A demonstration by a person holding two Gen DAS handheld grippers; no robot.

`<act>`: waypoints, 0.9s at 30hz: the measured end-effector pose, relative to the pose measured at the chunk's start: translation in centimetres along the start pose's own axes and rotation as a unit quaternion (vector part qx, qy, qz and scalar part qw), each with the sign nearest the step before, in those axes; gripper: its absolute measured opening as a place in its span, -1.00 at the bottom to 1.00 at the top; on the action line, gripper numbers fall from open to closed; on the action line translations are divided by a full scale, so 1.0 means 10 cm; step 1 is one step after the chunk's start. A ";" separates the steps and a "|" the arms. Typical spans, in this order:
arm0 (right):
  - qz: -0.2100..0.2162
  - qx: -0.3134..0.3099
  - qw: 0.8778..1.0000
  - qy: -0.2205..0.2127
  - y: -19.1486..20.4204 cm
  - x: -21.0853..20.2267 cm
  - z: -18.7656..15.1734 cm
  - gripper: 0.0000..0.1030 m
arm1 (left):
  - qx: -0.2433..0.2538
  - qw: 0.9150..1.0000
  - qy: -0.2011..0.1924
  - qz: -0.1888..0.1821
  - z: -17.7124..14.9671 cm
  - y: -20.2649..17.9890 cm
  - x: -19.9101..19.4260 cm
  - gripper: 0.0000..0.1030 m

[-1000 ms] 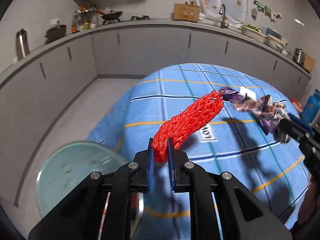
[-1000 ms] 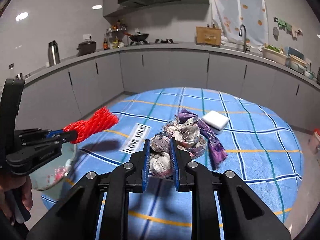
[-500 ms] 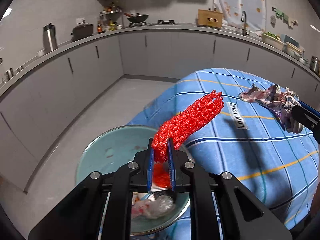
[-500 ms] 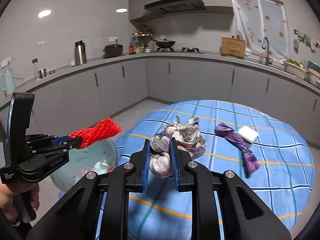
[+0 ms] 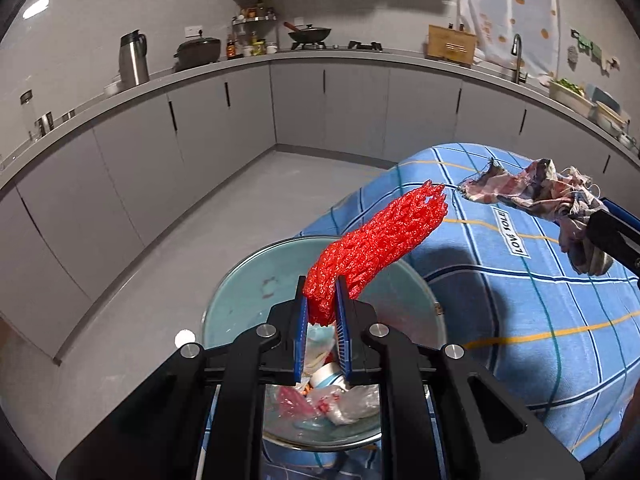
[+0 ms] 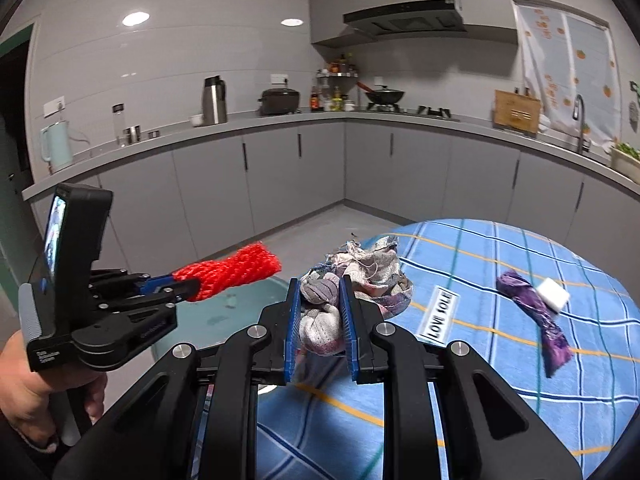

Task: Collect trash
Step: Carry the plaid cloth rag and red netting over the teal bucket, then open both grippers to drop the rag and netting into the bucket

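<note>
Red net (image 5: 376,248) over bin (image 5: 240,300); rag (image 6: 352,280) clamped alongside

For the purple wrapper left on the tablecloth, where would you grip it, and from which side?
Grip the purple wrapper at its near, wider end, from above, with fingers across its width. It lies flat as a long strip, and the white block sits against its far end, crowding that one.

The left gripper (image 5: 322,312) points steeply downward, its blue pads (image 5: 301,320) pinched tight on what they carry. The right gripper (image 6: 320,316) tilts down less, jaws slightly parted yet clamped. A bare hand (image 6: 28,384) grips the left tool's handle.
</note>
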State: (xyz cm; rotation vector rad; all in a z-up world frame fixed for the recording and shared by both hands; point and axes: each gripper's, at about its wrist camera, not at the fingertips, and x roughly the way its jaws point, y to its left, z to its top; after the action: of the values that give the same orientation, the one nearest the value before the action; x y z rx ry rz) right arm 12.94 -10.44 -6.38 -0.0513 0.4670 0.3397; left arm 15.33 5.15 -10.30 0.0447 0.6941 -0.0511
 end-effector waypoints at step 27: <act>0.087 -0.038 0.994 0.049 0.44 0.61 -0.19 -0.39 | -0.052 0.998 0.015 0.032 -0.07 0.40 0.12 -0.34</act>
State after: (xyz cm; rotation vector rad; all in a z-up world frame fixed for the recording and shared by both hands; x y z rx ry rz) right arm 15.72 -4.69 -10.72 -0.1030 0.5577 0.5278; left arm 16.08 9.11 -11.52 -0.0325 0.7240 0.0474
